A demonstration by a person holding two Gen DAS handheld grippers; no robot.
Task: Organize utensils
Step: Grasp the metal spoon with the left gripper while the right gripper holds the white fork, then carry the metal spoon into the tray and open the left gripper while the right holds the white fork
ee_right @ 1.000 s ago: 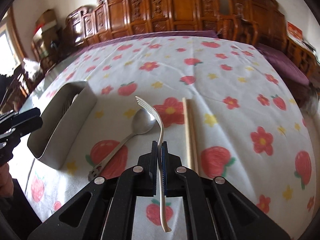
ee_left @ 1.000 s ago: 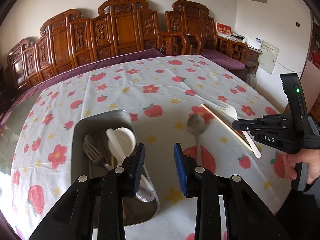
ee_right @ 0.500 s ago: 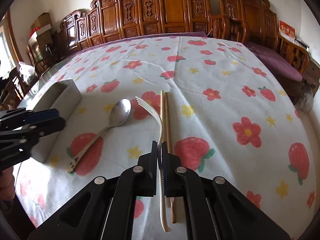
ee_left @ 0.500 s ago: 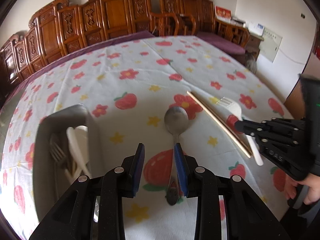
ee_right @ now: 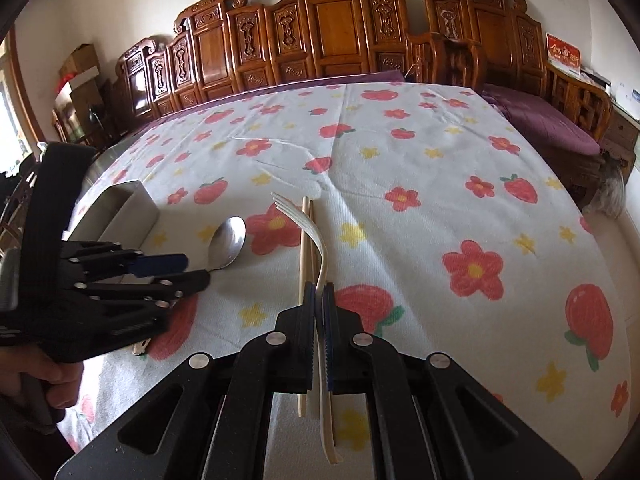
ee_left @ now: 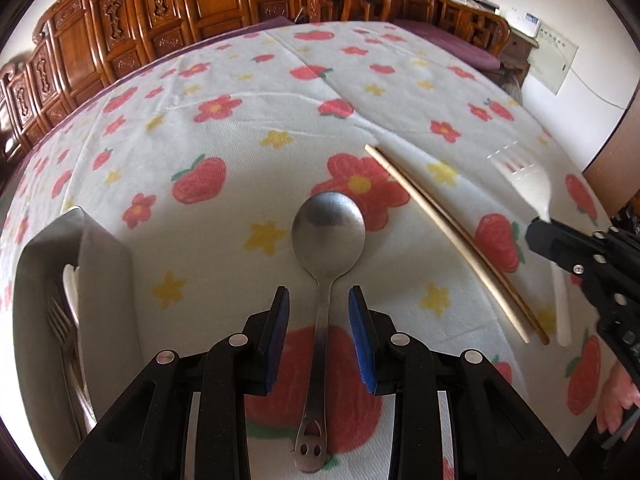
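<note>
A metal spoon (ee_left: 328,236) lies on the flowered tablecloth, handle toward me. My left gripper (ee_left: 319,300) is open, its blue pads either side of the spoon's handle. The spoon also shows in the right wrist view (ee_right: 227,242), with the left gripper (ee_right: 176,270) over its handle. My right gripper (ee_right: 319,292) is shut on a white plastic fork (ee_right: 312,232), held above the cloth; the fork (ee_left: 528,184) and right gripper (ee_left: 538,236) show at right in the left wrist view. A pair of wooden chopsticks (ee_left: 448,236) lies beside the spoon, under the fork (ee_right: 305,248).
A steel utensil bin (ee_left: 28,304) at the left holds a metal fork (ee_left: 60,324) and a white spoon; it also shows in the right wrist view (ee_right: 124,210). Carved wooden chairs (ee_right: 332,36) ring the table's far side. The table edge drops off at right.
My left gripper has moved right from over the bin and lowered so its open pads straddle the spoon's handle. My right gripper has drifted right with the fork, now above the chopsticks.
</note>
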